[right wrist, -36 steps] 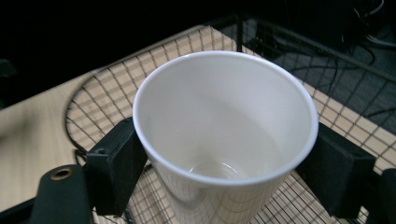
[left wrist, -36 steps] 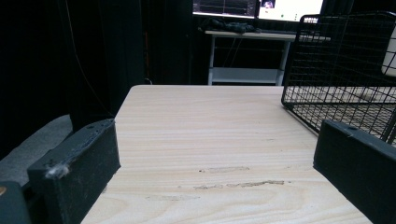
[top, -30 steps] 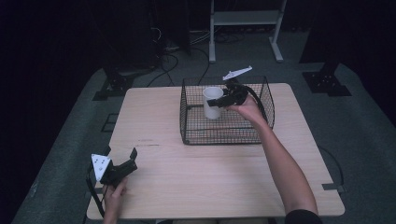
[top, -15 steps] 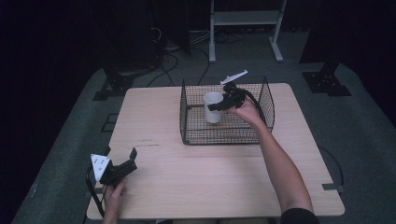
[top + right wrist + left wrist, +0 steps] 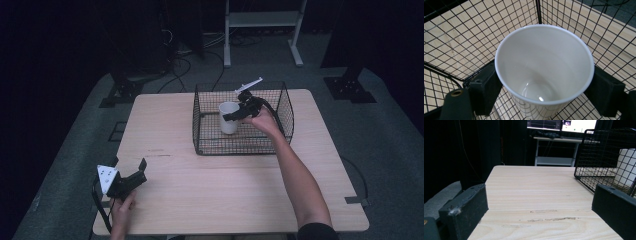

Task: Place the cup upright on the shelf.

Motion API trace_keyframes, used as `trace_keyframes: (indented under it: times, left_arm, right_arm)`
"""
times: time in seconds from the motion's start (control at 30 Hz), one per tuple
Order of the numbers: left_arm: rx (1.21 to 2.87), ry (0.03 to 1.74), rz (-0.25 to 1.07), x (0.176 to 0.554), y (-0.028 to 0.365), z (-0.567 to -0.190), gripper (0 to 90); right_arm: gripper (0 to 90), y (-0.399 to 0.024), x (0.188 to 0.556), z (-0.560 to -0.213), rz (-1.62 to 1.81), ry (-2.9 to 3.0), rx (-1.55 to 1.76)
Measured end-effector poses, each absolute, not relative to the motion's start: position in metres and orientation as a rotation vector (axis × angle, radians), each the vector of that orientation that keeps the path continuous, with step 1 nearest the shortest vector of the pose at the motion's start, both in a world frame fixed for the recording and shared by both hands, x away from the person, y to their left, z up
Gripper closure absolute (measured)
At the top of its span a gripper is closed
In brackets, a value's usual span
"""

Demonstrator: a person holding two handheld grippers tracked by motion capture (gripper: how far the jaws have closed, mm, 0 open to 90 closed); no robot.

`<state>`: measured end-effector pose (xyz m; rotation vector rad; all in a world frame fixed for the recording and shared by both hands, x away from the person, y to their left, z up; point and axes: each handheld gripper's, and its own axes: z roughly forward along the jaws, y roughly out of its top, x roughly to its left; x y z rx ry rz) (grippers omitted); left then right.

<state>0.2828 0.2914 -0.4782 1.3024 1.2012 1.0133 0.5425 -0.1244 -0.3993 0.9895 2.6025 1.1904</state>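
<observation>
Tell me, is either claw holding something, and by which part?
The right gripper holds the white cup by its sides just under the rim, inside the wire basket. The left gripper holds nothing.

I count one white cup (image 5: 229, 117), one black wire basket (image 5: 280, 132) and one wooden table (image 5: 220, 195). I count two grippers: the left gripper (image 5: 140, 169) and the right gripper (image 5: 231, 117). Behind the table I count one white shelf stand (image 5: 262, 20).
</observation>
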Motion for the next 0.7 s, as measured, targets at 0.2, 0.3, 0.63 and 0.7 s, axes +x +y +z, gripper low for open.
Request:
trace_keyframes:
  times: [0.2,0.3,0.63,0.7]
  left_arm:
    - [1.303,1.201,1.013,0.2827,0.2914,-0.4781,0.0]
    - [1.303,1.201,1.013,0.2825,0.2914,-0.4781,0.0]
    - [1.304,1.2,1.014,0.2824,0.2911,-0.4781,0.0]
    - [1.304,1.2,1.014,0.2824,0.2911,-0.4781,0.0]
  right_arm:
    - [19.6,-0.1224,0.542,-0.4019,1.155,2.602,0.993]
    - [19.5,-0.1216,0.5411,-0.4024,1.145,2.61,0.983]
    - [18.6,-0.1236,0.5372,-0.4011,1.132,2.628,0.974]
    - [18.6,-0.1236,0.5366,-0.4008,1.133,2.629,0.974]
